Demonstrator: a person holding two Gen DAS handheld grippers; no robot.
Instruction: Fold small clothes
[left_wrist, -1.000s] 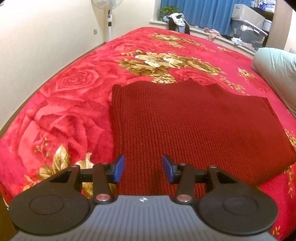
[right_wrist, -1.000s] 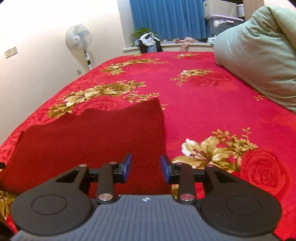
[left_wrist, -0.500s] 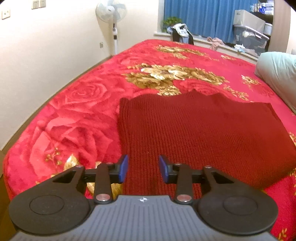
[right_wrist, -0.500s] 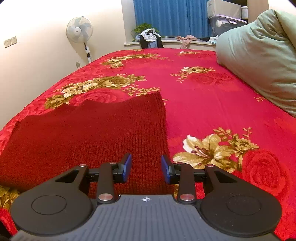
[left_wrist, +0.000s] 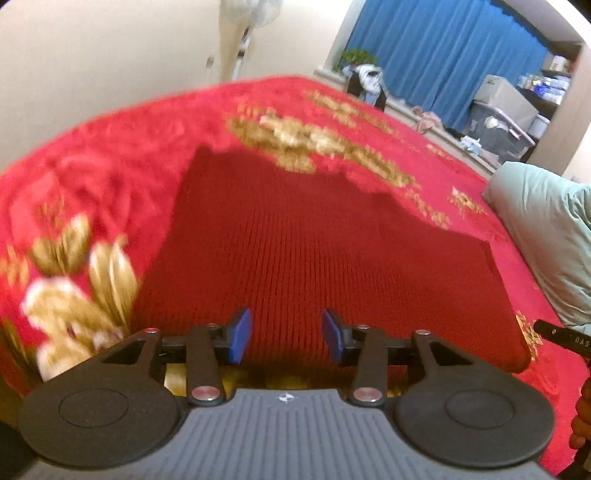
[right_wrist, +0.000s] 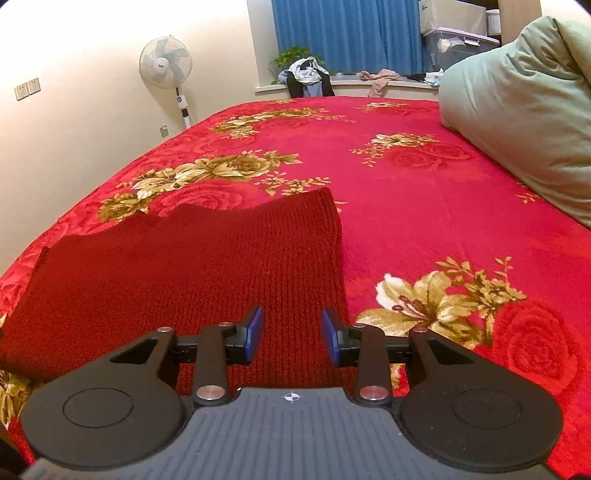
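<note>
A dark red knitted garment (left_wrist: 325, 254) lay flat and folded on the bed (right_wrist: 424, 206), filling the centre of the left view and the lower left of the right view. The left hand-held gripper (left_wrist: 287, 340) hung over its near edge, blue pads parted, holding nothing. The right hand-held gripper (right_wrist: 291, 339) (likewise spread and empty) hung over the garment's right corner. A green pillow (right_wrist: 517, 107) occupied the upper right.

A red floral bedspread (right_wrist: 424, 206) covers the bed. Blue curtains (right_wrist: 343, 33) hang behind; a white pedestal fan (right_wrist: 166, 62) stands by the cream wall (right_wrist: 81, 122).
</note>
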